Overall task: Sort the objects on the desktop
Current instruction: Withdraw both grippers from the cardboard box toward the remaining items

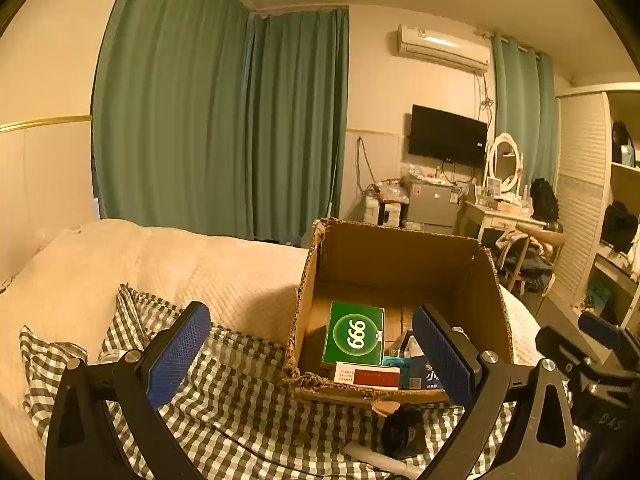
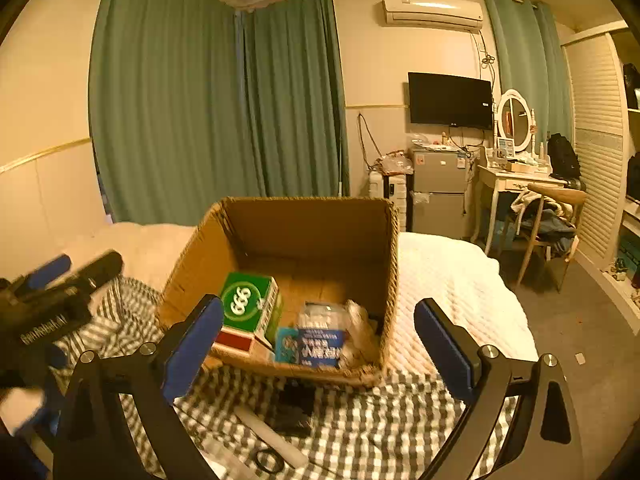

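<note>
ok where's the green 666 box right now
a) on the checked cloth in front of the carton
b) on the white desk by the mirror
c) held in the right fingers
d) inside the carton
d: the green 666 box sits inside the carton, next to the blue pack; the left gripper and the right gripper are both open and hold nothing.
</note>
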`<action>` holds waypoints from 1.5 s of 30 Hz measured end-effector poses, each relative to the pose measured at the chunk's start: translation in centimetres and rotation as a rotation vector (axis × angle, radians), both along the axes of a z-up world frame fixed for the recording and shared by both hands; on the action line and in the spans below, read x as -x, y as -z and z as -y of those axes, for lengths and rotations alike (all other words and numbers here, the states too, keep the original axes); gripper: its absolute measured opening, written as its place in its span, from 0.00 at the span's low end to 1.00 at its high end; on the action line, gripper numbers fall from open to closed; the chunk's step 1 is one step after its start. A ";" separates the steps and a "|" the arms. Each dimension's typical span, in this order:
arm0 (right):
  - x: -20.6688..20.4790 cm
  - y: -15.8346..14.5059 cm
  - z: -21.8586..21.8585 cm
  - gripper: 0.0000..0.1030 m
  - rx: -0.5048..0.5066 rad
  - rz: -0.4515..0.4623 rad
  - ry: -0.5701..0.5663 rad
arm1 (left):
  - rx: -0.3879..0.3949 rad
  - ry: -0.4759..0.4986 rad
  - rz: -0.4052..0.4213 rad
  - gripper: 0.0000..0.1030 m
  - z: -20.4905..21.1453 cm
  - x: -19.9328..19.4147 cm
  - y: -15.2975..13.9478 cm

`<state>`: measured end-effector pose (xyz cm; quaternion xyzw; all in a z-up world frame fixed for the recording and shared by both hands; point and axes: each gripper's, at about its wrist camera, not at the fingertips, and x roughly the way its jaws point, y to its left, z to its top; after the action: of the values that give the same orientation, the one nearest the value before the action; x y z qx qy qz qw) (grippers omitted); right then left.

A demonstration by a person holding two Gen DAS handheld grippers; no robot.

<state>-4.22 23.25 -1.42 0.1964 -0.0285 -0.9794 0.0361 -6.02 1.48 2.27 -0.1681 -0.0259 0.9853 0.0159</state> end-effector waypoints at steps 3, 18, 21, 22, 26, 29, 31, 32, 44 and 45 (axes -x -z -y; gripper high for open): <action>-0.9 0.6 -0.2 0.94 -0.017 -0.001 0.005 | -0.005 -0.004 -0.016 1.00 0.3 -0.8 0.1; -4.9 3.3 0.4 0.94 -0.073 0.015 -0.028 | 0.009 -0.010 -0.035 1.00 1.2 -3.7 2.8; -5.6 3.6 0.5 0.94 -0.068 -0.001 -0.030 | 0.001 -0.011 -0.043 1.00 1.3 -4.5 3.5; -5.7 3.7 0.5 0.94 -0.061 0.003 -0.030 | 0.016 -0.020 -0.042 1.00 1.2 -4.7 3.8; -5.9 4.4 0.8 0.94 -0.058 0.026 -0.032 | 0.051 -0.015 -0.004 1.00 0.9 -4.9 5.3; -6.1 5.1 1.0 0.94 -0.070 0.054 -0.026 | 0.064 -0.013 0.029 1.00 0.7 -5.1 6.7; -6.1 5.6 1.0 0.94 -0.065 0.070 -0.019 | 0.069 0.005 0.058 1.00 0.6 -5.2 7.6; -6.1 5.9 0.9 0.94 -0.057 0.083 -0.020 | 0.068 0.014 0.072 1.00 0.6 -5.1 8.1; -6.5 9.3 0.4 0.94 -0.025 0.168 -0.010 | 0.122 0.029 0.111 1.00 -0.7 -5.9 11.5; -6.5 9.5 0.3 0.94 -0.021 0.176 -0.006 | 0.134 0.032 0.109 1.00 -0.8 -6.0 11.8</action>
<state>2.27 22.90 -10.95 0.2821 -0.0207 -0.9586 0.0344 -0.01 2.30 -9.53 -0.2227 0.0420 0.9738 0.0190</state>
